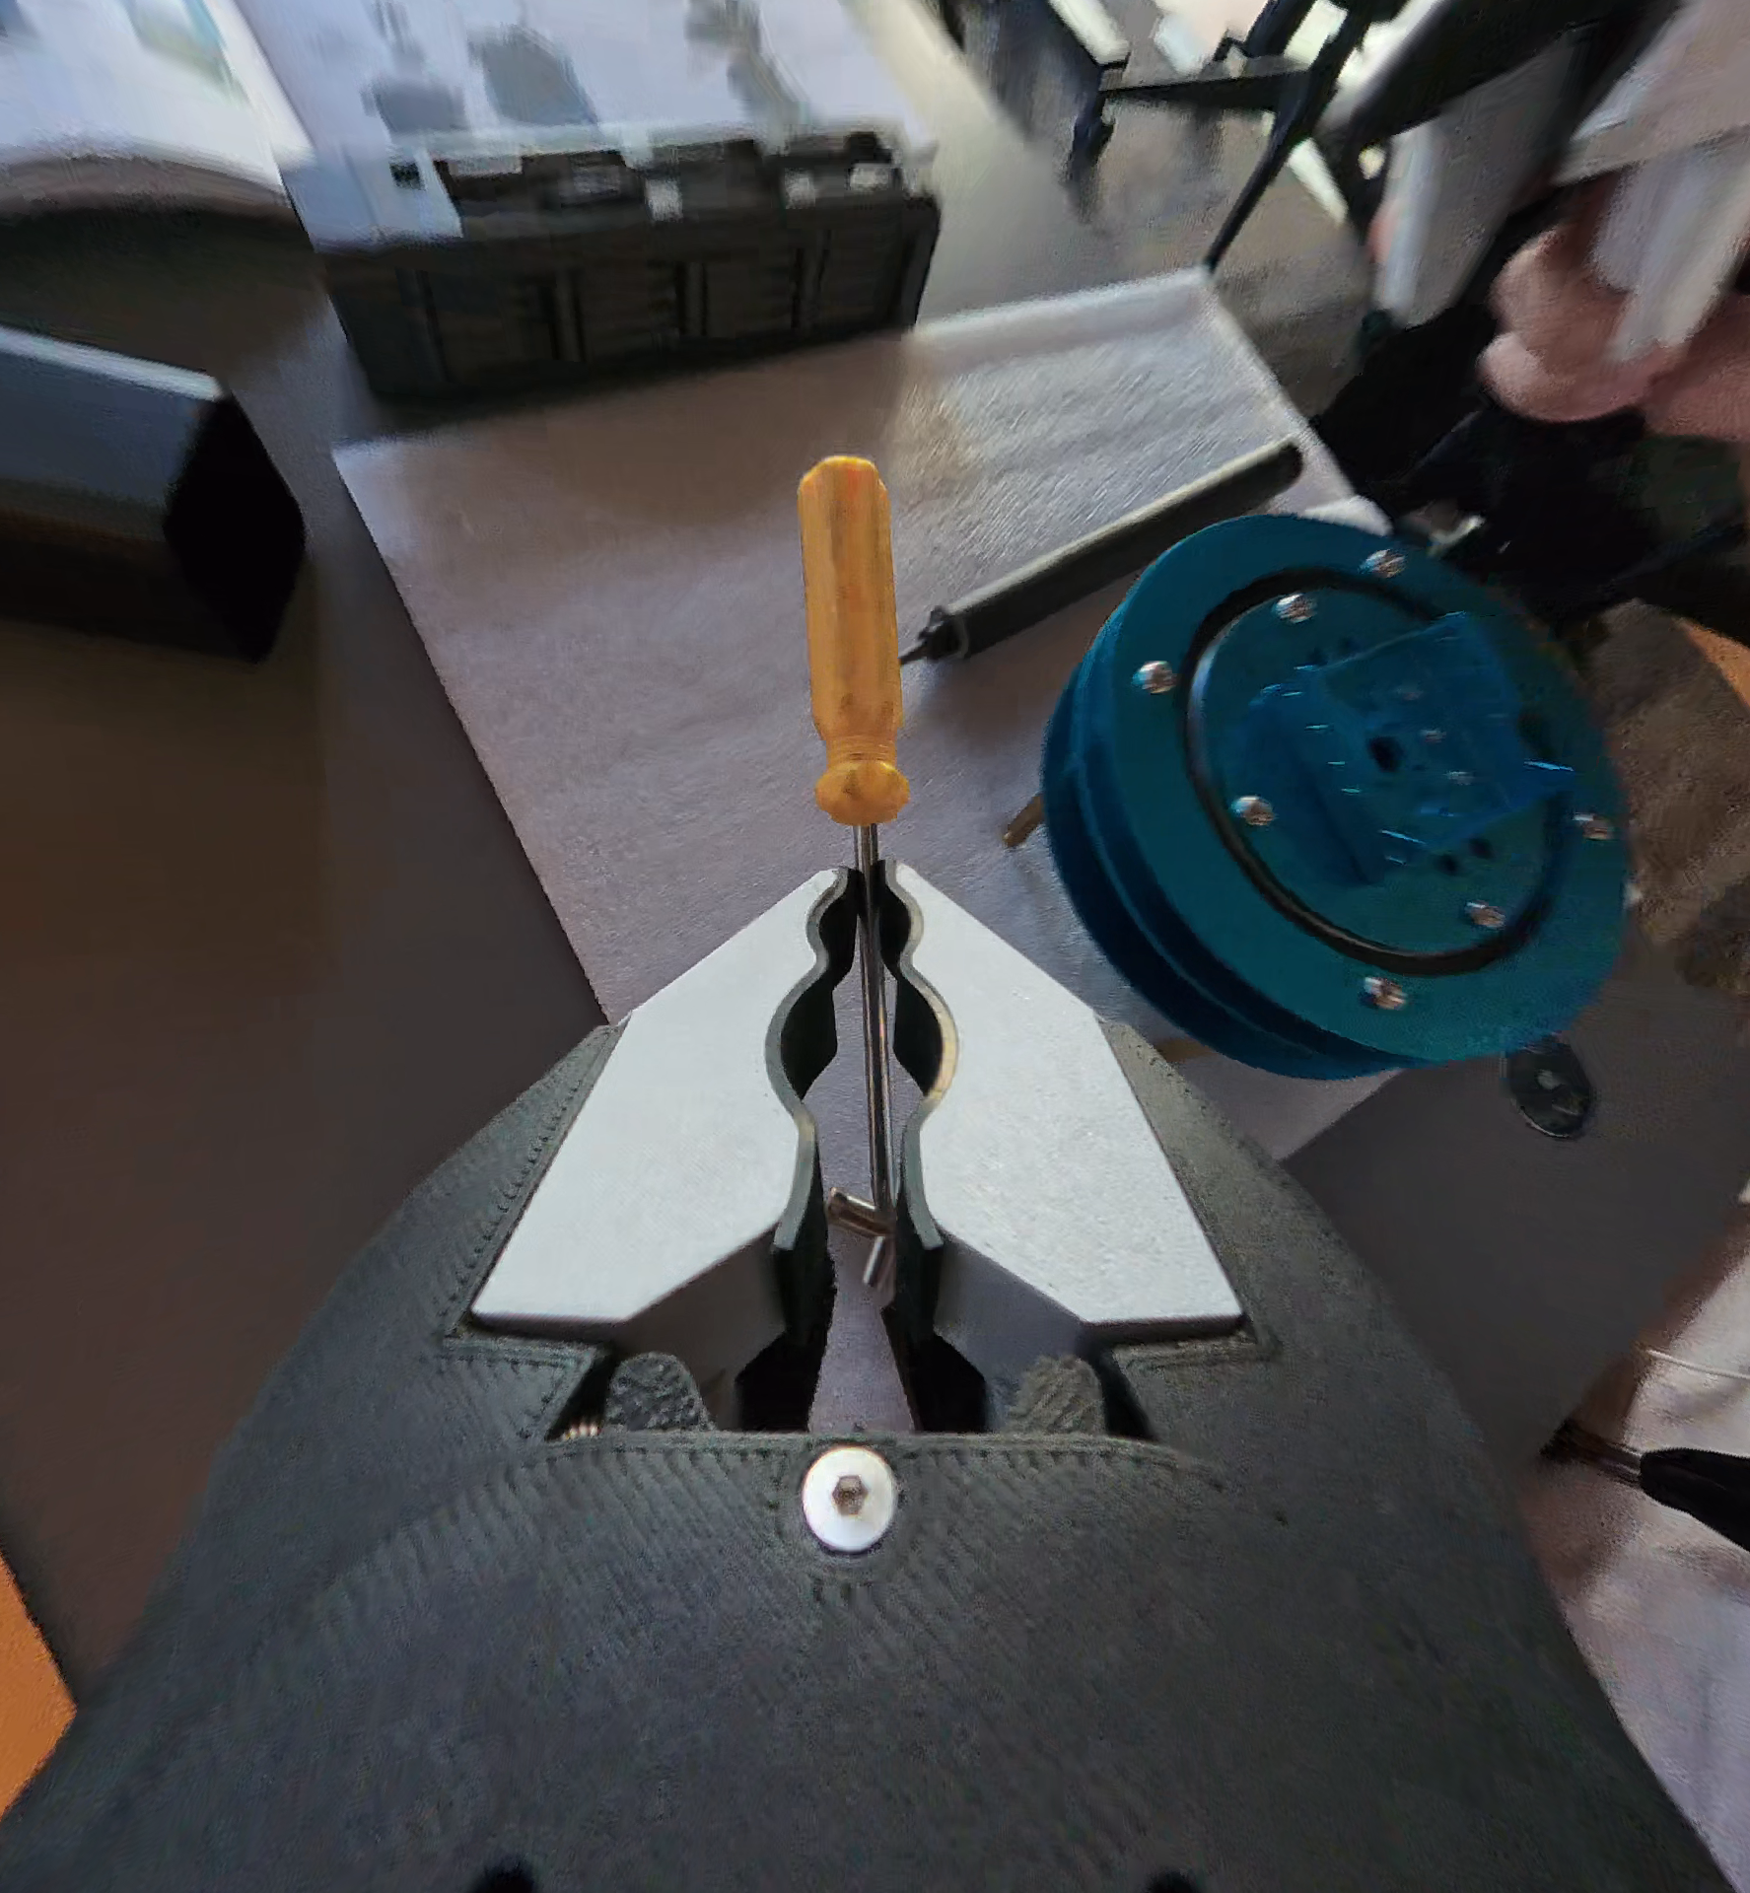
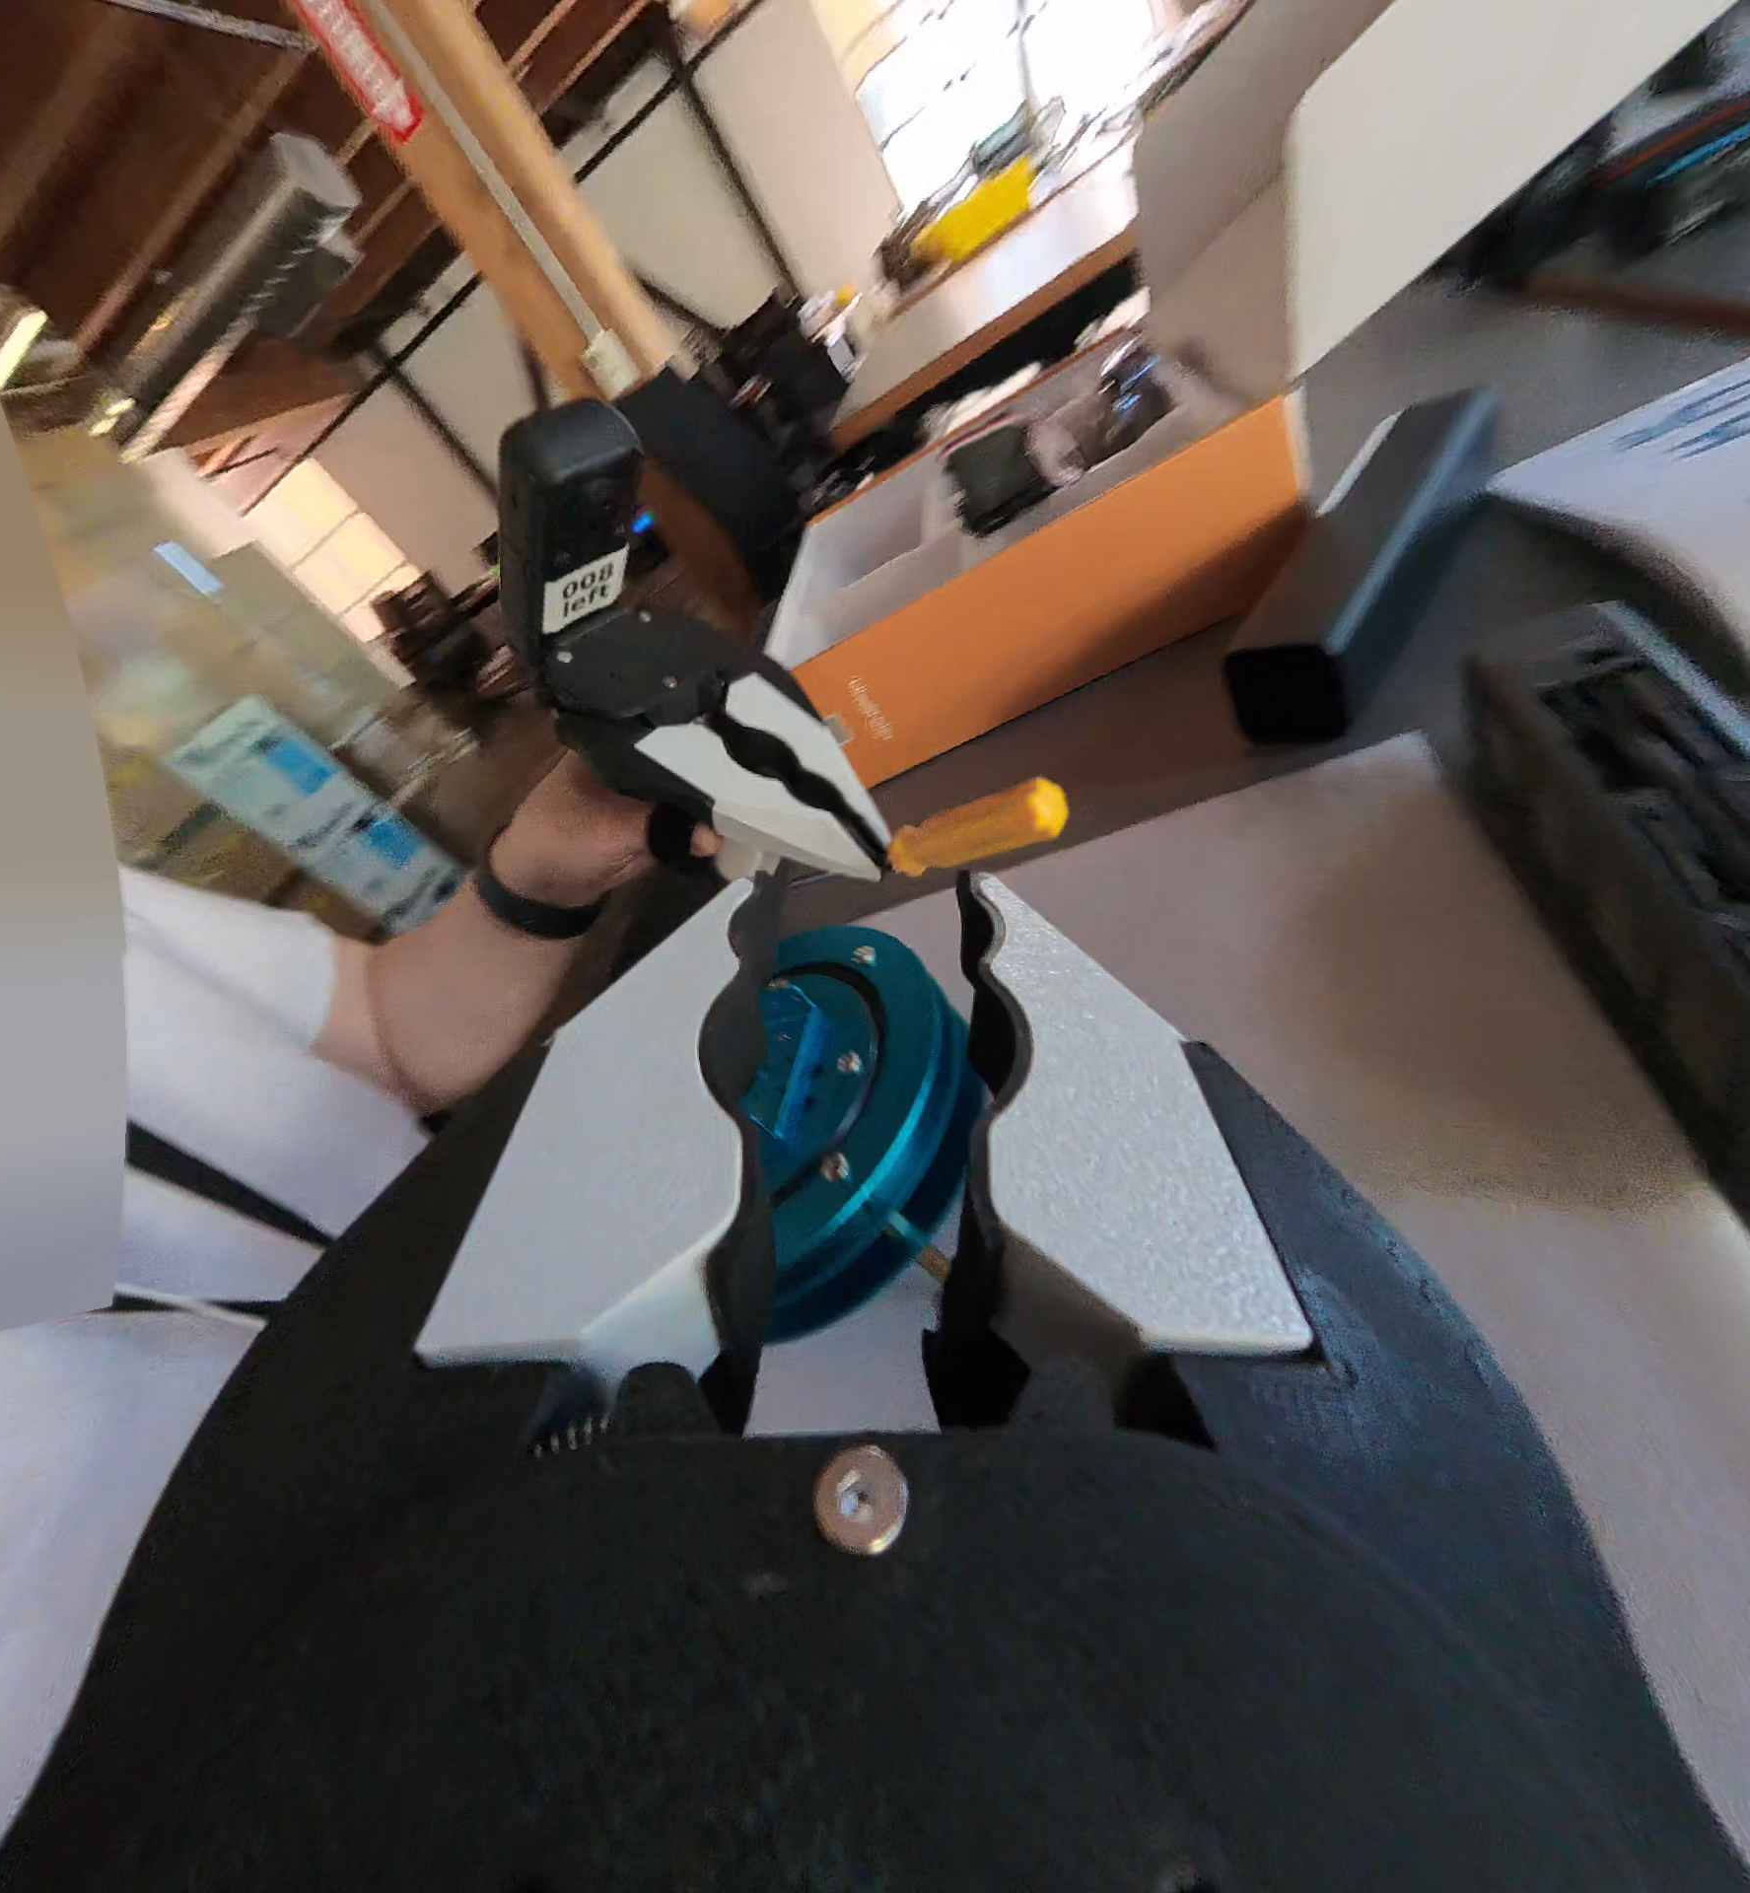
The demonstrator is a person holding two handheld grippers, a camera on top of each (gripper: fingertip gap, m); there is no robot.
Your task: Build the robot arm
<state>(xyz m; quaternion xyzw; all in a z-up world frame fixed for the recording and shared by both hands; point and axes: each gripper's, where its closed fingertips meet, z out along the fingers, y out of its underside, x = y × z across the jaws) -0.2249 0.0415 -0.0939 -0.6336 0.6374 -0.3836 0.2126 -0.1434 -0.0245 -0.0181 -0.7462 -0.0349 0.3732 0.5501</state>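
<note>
Pinching the thin metal shaft of a screwdriver (image 1: 851, 635), our left tool (image 1: 868, 881) has its jaws pressed together on it, the orange handle sticking out straight ahead past the tips. A small screw (image 1: 862, 1229) hangs at the shaft's inner end, back between the fingers (image 1: 707, 1086).

Ahead and to the right of the left tool is a blue disc (image 1: 1342, 809) with a ring of screws and a blue block at its centre. Our right tool (image 2: 855, 891) grips that disc (image 2: 850, 1106) between its half-spread jaws, rim against the pads, tilted up off the grey surface (image 1: 645, 574).

Beyond the disc, a black pen-like rod (image 1: 1106, 553) lies on the surface. Farther ahead of the left tool sits a black case (image 1: 635, 277), and off to its left a dark box (image 1: 102, 481). From the right tool we see the left tool (image 2: 876, 866) just above its tips, with an orange box (image 2: 1045, 625) beyond.
</note>
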